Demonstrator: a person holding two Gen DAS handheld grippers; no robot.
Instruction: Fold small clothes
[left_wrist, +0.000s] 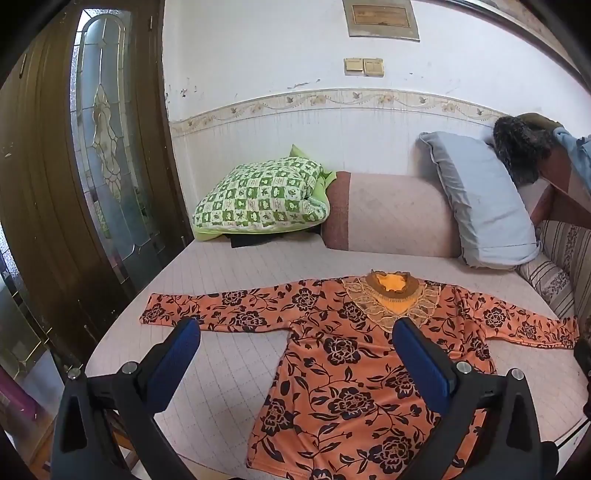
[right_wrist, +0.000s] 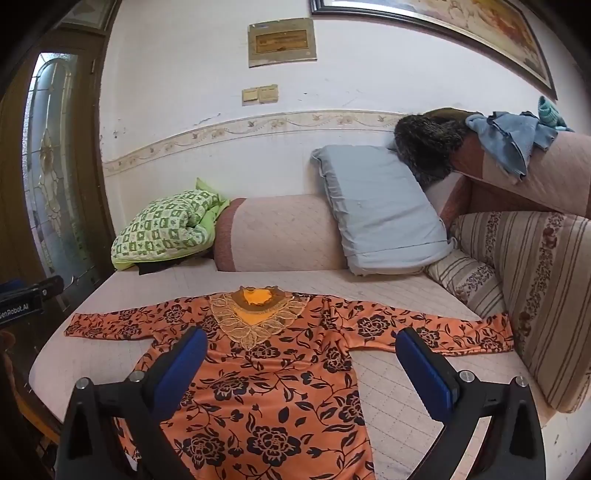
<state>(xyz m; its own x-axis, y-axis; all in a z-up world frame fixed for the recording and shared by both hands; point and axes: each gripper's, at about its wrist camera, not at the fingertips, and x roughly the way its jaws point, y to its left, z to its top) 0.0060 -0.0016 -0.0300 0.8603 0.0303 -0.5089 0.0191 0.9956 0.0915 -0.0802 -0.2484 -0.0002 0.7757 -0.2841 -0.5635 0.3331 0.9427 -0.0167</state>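
An orange long-sleeved top (left_wrist: 343, 354) with black flowers and a lace collar lies flat, front up, on the pale quilted bed (left_wrist: 229, 354), both sleeves spread sideways. It also shows in the right wrist view (right_wrist: 273, 384). My left gripper (left_wrist: 295, 328) is open and empty, hovering above the top's left sleeve and armpit. My right gripper (right_wrist: 301, 338) is open and empty, hovering above the top's chest and right sleeve. Part of the left gripper's body (right_wrist: 26, 299) shows at the left edge of the right wrist view.
A green checked quilt (left_wrist: 258, 195), a pink bolster (left_wrist: 391, 214) and a grey-blue pillow (left_wrist: 480, 199) lie along the wall. Striped cushions (right_wrist: 535, 295) line the right side, with blue clothes (right_wrist: 513, 136) draped above. A wooden glass door (left_wrist: 99, 147) stands left of the bed.
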